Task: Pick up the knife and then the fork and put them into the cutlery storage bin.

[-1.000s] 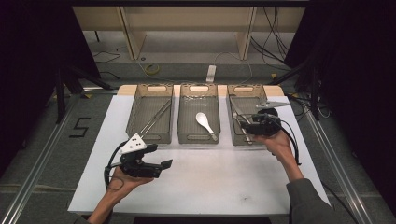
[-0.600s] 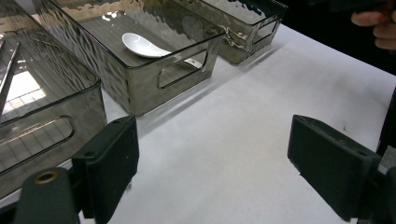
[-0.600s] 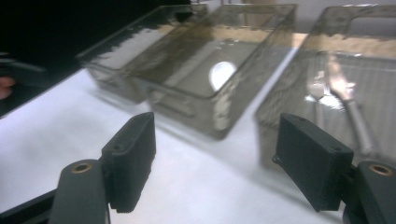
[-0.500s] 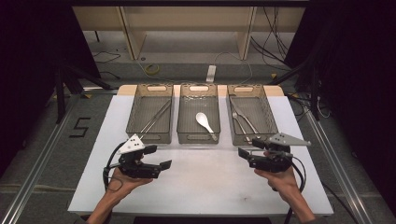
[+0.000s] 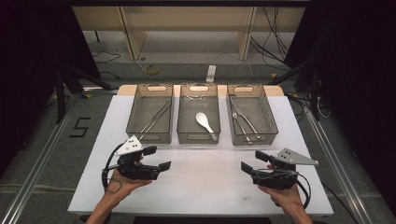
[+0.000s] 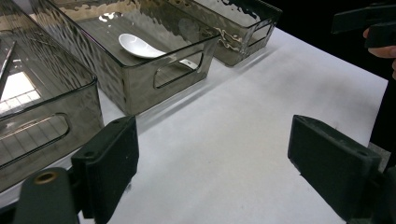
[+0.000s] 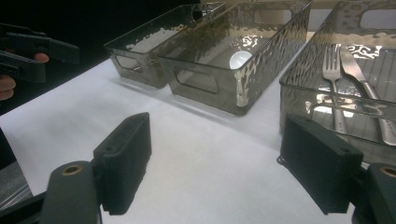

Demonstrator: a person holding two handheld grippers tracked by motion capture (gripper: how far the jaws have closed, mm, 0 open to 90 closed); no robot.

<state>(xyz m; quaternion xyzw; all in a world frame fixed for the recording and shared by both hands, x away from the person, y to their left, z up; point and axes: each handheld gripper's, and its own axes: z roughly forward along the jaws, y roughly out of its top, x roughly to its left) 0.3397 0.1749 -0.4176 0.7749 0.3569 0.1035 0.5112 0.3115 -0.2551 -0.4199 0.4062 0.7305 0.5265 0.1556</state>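
Three smoky clear bins stand in a row at the back of the white table (image 5: pixel 205 186). The left bin (image 5: pixel 132 112) holds long thin metal utensils (image 5: pixel 156 117). A white spoon (image 5: pixel 203 120) (image 6: pixel 137 46) (image 7: pixel 240 59) lies in the middle bin (image 5: pixel 198 138). In the right bin (image 5: pixel 272 121) lie a fork (image 5: pixel 238 122) (image 7: pixel 334 70) and a knife (image 7: pixel 364 84). My left gripper (image 5: pixel 158 158) (image 6: pixel 215 163) hovers open over the near left of the table, empty. My right gripper (image 5: pixel 253 161) (image 7: pixel 215 163) is at the near right; its jaws have just been opening, with nothing between them.
Each gripper faces the other across bare white table; the right gripper (image 6: pixel 369 23) and the left gripper (image 7: pixel 32 51) appear in each other's views. Beyond the bins are a shelf frame, cables and dark floor. A "5" is marked on the floor (image 5: pixel 79 127) at left.
My right gripper has drawn back from over the right bin to the near right of the table, and its jaws stand wider. The left gripper has not moved.
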